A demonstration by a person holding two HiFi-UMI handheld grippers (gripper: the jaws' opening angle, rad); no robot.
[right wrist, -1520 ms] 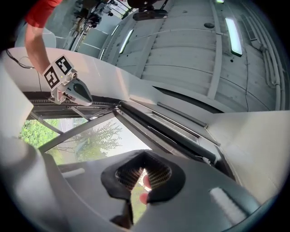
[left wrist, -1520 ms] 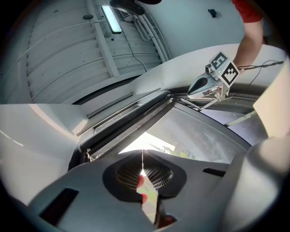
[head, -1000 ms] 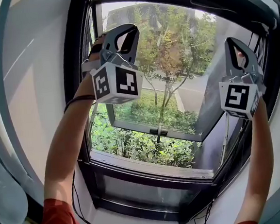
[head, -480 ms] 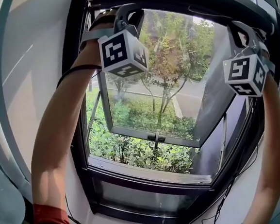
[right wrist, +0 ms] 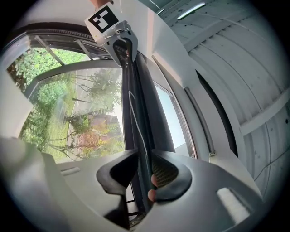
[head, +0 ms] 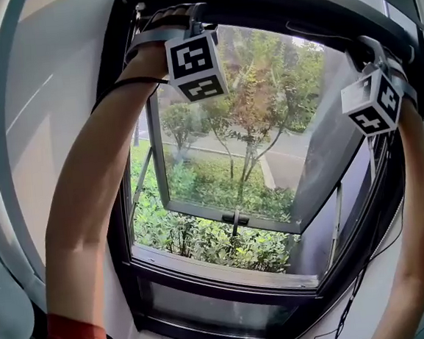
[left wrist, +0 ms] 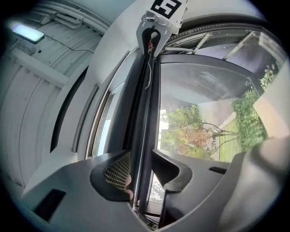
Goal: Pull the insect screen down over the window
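Reaching up w/ both arms to the top of the window frame (head: 272,8), where the pull bar (left wrist: 141,113) of the insect screen sits parked in the dark header. Screen not deployed at all. The opening below shows trees and hedge w/ no mesh across. The glass sash (head: 226,164) hangs swung outward, handle at its bottom edge.

left gripper (left wrist: 140,165): jaws have just been opening and now stand approx half apart, straddling the pull bar. Bar runs btwn them, ribbed pad just beside one face, other jaw looks a touch clear. Not a clamp yet as far as I can see.

right gripper (right wrist: 144,165): same story. Jaws have just been opening, bar btwn them, close on both sides but no clear squeeze.

Each gripper view shows the other gripper at the far end of the same bar, so they're well apart, one near each side of the frame.

Progress, my read: early. Done = reach + lining up on the bar. Left to do:
- close both grippers on the bar
- draw it down evenly to the sill (head: 220,264)
- prob. seat or latch it there (no catch visible)

Basically the whole travel is to come.

Watch: the pull prob. needs to be level L/R or the bar could jam in the side tracks. The open sash sits outside the frame so shouldn't foul the mesh, but can't confirm from here.
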